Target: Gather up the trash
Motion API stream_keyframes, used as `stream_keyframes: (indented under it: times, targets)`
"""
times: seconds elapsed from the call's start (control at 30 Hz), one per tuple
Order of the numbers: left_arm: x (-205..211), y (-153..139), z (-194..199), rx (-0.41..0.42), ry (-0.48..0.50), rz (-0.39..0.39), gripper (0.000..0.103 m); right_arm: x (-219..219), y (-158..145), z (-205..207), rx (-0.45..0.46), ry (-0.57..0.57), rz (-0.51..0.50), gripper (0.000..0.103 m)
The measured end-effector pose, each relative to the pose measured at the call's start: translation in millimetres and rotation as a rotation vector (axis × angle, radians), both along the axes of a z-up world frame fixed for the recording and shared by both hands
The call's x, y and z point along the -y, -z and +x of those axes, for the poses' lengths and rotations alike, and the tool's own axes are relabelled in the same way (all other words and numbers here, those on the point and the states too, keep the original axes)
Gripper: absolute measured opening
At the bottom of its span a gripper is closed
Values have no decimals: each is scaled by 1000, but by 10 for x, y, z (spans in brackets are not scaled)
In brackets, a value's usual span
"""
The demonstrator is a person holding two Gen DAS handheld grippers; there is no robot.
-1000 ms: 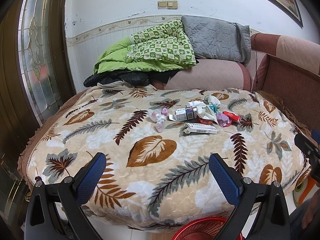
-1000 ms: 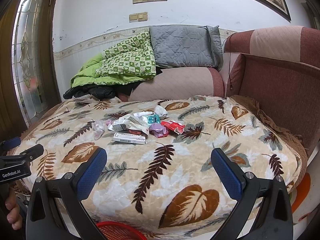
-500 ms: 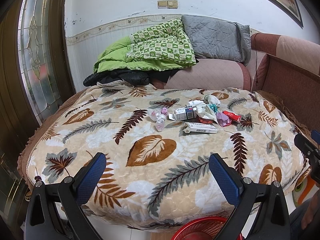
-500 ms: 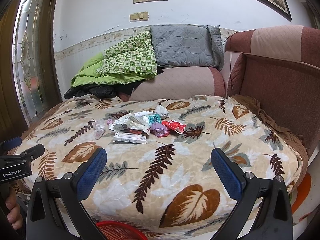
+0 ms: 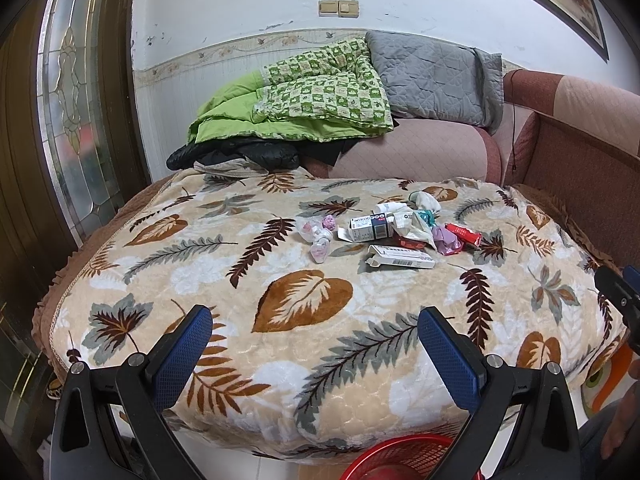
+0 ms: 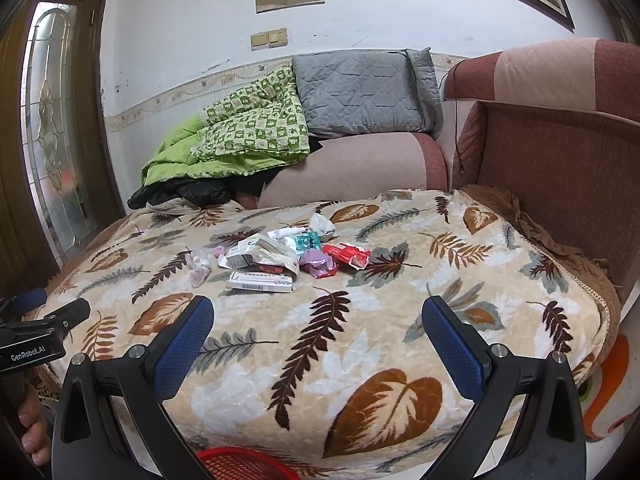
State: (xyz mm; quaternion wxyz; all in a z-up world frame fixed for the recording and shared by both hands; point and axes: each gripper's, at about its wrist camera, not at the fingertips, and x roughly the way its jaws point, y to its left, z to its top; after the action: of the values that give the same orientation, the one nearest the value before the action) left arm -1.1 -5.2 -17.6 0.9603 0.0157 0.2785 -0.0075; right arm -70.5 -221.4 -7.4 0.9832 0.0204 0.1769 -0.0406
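Nothing had been collected yet: the trash pile (image 5: 394,234) was left mid-blanket (image 5: 280,280), well apart from the red basket (image 5: 400,456) below, and both the left hand-held gripper (image 5: 316,344) and right hand-held gripper (image 6: 318,336) were held wide open, empty.

The trash pile (image 5: 394,232) lies mid-blanket (image 5: 200,264), bedding (image 5: 320,100) behind it, basket (image 5: 400,456) below the near edge.
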Motion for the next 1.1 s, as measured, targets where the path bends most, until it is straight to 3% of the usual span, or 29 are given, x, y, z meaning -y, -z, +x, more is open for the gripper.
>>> stream_keyframes:
  times: [0.17,0.67,0.93,1.1]
  targets:
    - [-26,-8,-11,5,-3,-5,103,37,-74,4,23,-16,25,103]
    - [-264,-224,177,-13,1,-88,103,53,-180,118,-50,-108,87,103]
    - [-270,-615,598,1,60,-124,103,191,-596,936,-119,-193,154,103]
    - [-244,-628,1260,-42,89,-129,103,162,-674,1643,-171,-232,176,103]
